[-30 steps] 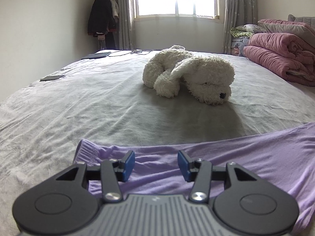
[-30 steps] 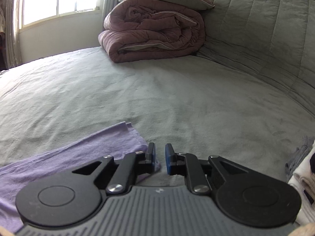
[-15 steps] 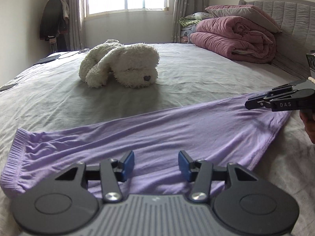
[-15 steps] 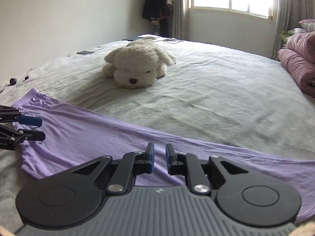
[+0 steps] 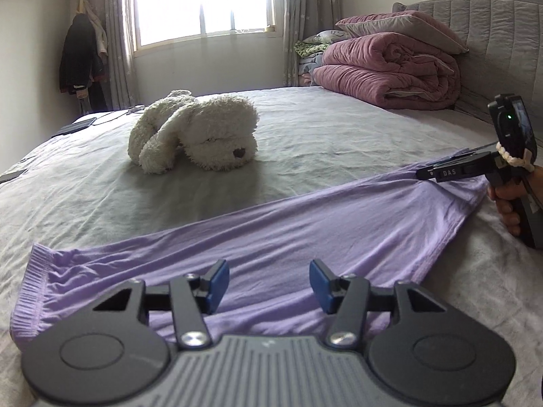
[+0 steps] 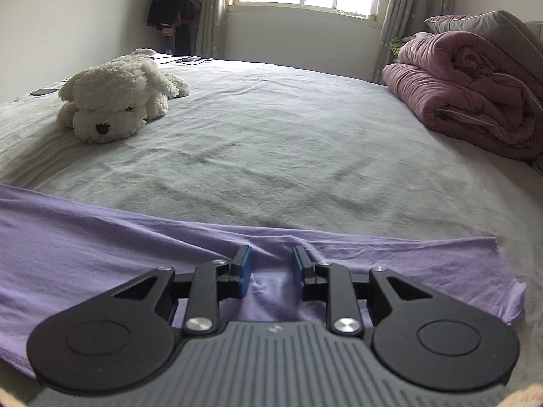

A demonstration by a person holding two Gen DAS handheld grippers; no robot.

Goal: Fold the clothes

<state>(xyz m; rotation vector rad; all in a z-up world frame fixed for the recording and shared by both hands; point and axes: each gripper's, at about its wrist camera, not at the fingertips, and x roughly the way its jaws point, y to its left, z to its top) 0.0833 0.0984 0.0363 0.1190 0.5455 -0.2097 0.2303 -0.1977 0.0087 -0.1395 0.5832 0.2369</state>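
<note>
Garment [image 5: 271, 237] under gripper [image 5: 268, 283] (left, jaws apart)

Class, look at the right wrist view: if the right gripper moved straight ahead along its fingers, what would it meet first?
Probably the lilac cotton garment: the right gripper is open, and a raised fold of that fabric lies between its blue pads. Past it is only the grey bedsheet, though depth is uncertain.

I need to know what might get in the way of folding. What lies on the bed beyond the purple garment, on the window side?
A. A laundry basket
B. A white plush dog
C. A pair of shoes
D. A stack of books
B: a white plush dog lies on the grey bed beyond the purple garment, apart from it, toward the window.
</note>
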